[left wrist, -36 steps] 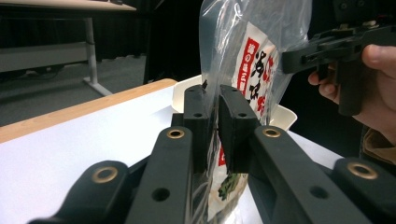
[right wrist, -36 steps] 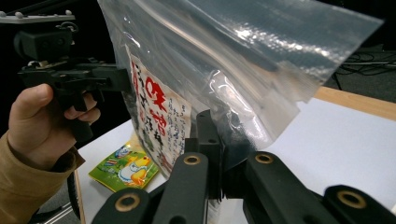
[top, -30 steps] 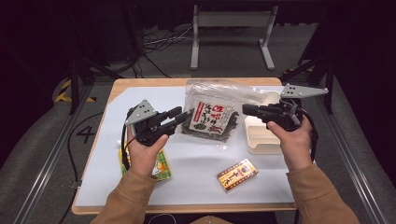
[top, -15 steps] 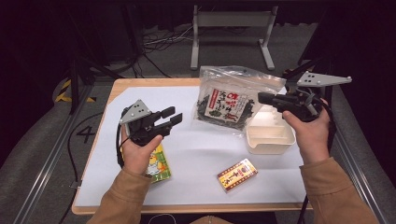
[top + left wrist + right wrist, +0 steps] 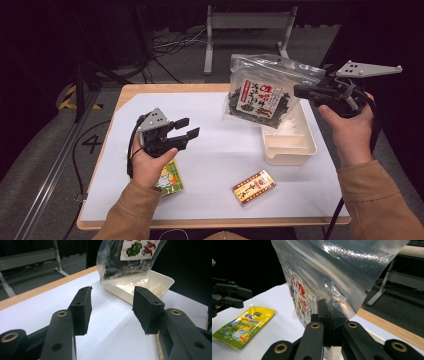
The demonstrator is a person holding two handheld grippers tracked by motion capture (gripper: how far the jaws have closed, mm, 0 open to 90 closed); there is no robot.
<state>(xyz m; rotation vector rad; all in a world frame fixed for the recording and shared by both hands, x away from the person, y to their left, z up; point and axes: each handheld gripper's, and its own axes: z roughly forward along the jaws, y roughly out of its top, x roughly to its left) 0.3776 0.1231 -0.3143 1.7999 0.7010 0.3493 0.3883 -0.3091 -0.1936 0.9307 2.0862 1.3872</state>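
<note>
A clear bag of dark dried seaweed (image 5: 260, 92) with a red and white label hangs in the air above the white tray (image 5: 292, 145) at the table's right. My right gripper (image 5: 300, 91) is shut on the bag's edge; its jaws pinch the plastic (image 5: 332, 315) in the right gripper view. The bag (image 5: 127, 257) dangles over the tray (image 5: 162, 280) in the left gripper view. My left gripper (image 5: 182, 131) hovers open above the white mat (image 5: 215, 150) at centre left, nothing between its fingers (image 5: 82, 307).
A yellow-green snack packet (image 5: 169, 177) lies under my left hand, also visible as the packet (image 5: 244, 323) in the right gripper view. A red and yellow box (image 5: 254, 186) lies near the front edge. A metal stand (image 5: 245, 25) is on the floor behind the table.
My right gripper has lifted the seaweed bag up and to the right, over the tray. My left gripper let go of the bag, opened and drew back to the left.
</note>
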